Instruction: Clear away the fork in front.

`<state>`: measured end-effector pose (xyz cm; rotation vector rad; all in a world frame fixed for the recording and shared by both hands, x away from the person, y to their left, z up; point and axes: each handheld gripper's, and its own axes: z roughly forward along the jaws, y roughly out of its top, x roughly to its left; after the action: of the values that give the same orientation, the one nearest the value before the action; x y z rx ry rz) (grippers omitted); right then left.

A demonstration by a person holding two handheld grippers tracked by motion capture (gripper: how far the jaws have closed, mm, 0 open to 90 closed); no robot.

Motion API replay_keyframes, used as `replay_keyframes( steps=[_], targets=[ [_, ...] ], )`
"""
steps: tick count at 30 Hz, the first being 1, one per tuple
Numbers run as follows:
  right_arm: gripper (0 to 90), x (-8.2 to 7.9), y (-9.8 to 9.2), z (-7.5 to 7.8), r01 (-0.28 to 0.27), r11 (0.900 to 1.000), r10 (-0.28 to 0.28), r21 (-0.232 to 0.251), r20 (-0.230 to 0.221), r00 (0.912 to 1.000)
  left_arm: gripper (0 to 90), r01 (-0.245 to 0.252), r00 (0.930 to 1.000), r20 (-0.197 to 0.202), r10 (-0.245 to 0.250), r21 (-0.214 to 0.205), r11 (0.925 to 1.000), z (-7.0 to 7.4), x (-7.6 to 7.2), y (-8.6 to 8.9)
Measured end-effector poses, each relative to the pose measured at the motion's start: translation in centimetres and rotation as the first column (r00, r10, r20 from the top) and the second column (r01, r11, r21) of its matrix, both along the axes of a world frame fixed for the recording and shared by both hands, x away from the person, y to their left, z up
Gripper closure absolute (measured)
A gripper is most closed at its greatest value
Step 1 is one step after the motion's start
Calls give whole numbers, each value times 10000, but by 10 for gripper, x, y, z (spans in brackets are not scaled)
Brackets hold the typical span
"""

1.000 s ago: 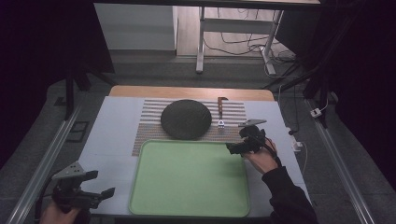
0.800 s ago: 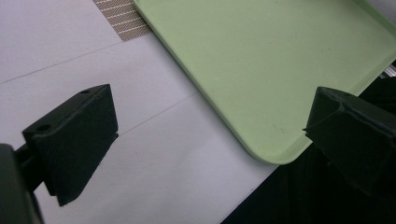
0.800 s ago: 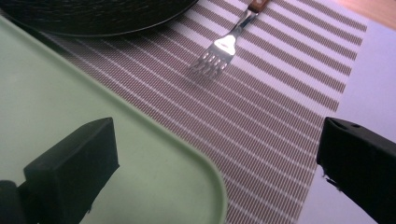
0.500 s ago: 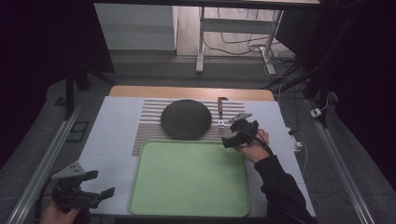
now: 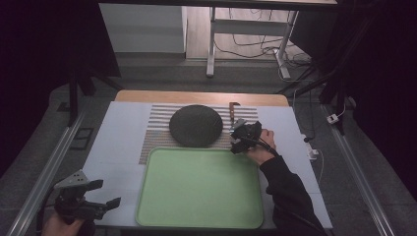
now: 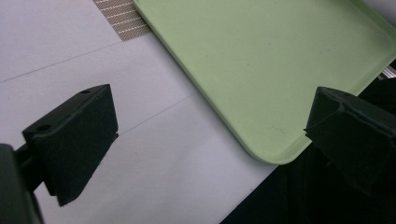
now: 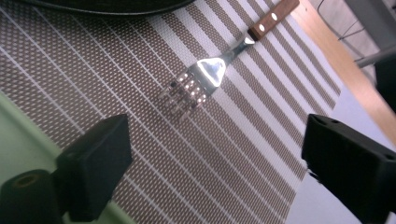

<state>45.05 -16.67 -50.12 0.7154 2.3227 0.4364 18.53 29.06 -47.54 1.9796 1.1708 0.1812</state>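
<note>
- Hovering at the near left corner of the tabletop [image 5: 118, 147], the left tool [image 5: 101, 194] has its jaws spread wide with nothing between them, just beside the near left corner of the green tray [image 6: 261, 60].
- At center, the green tray lies empty; behind it, a dark round plate [image 5: 195, 125] rests on a striped placemat [image 5: 157, 132].
- At right, the right tool [image 5: 236, 137] hangs over the placemat with jaws wide apart, holding nothing.
- A fork [image 7: 205, 74] with a wooden handle lies flat on the placemat, just beyond those jaws and beside the plate.
</note>
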Motion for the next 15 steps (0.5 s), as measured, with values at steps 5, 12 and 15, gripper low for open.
replay_keyframes(
  steps=[5, 12, 15],
  targets=[
    [243, 2, 14, -6, -774, 9886, 822, -1288, 327, 9961, 21, 2, 10000, -7, -2, 23, 10000, 0, 0, 0],
    [454, 2, 28, -13, -1391, 9498, 1627, -2801, 627, 9847, 22, 3, 10000, -21, -3, 4, 10000, 0, 0, 0],
    [627, 1, 35, -21, -1984, 9072, 2387, -3709, 656, 9689, 22, 8, 10000, -26, -8, 33, 10000, 0, 0, 0]
  ],
)
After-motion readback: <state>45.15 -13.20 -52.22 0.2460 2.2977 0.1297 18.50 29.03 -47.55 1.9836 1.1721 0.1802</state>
